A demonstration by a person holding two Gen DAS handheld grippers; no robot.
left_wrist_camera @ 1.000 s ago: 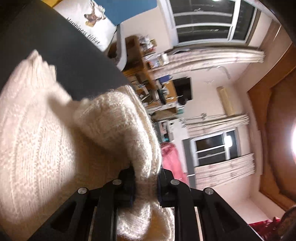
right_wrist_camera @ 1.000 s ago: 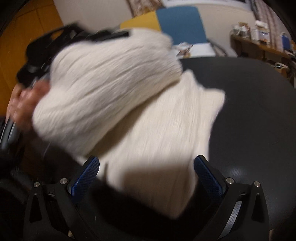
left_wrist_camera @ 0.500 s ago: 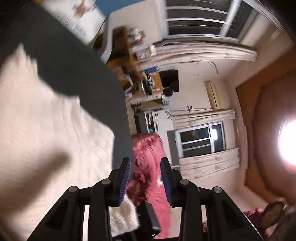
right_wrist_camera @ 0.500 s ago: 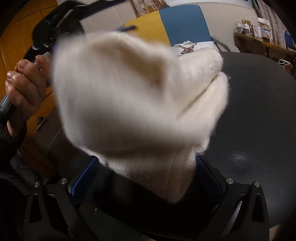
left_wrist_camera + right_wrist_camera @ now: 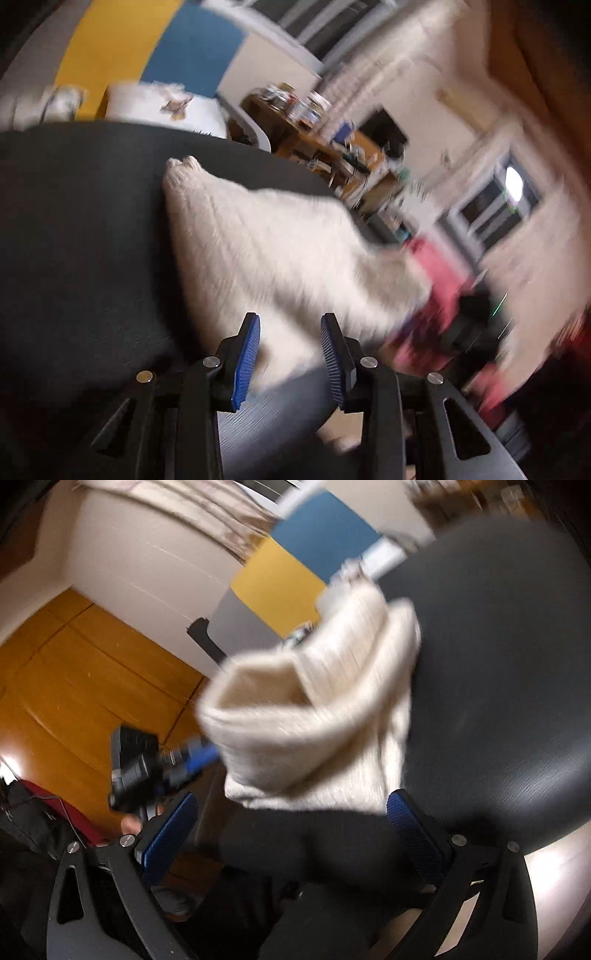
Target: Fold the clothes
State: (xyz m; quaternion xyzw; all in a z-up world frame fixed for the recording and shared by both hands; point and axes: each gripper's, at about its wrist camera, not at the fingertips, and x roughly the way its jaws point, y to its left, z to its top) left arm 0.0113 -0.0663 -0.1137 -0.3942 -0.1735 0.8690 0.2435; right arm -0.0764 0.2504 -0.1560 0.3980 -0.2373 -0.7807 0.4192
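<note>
A cream knitted sweater (image 5: 277,240) lies bunched and folded over on the round black table (image 5: 74,221). My left gripper (image 5: 290,319) is open just short of the sweater's near edge, its blue pads apart with nothing pressed between them. In the right wrist view the sweater (image 5: 314,709) shows a rolled fold at the table's (image 5: 498,664) left edge. My right gripper (image 5: 291,797) stands wide open just before it, not touching it. The left gripper (image 5: 207,755) is visible there to the left of the fold, clear of the knit. Both views are motion-blurred.
Behind the table stands a yellow and blue chair back (image 5: 155,48) with a white printed cushion (image 5: 162,107). A cluttered wooden desk (image 5: 314,147) and a red cloth (image 5: 436,266) lie to the right. Orange wooden panels (image 5: 74,683) fill the left of the right wrist view.
The left gripper let go of the sweater fold it pinched, opened, and swung back while rolling. The lifted sweater dropped onto the table. The right gripper rolled and stayed wide open.
</note>
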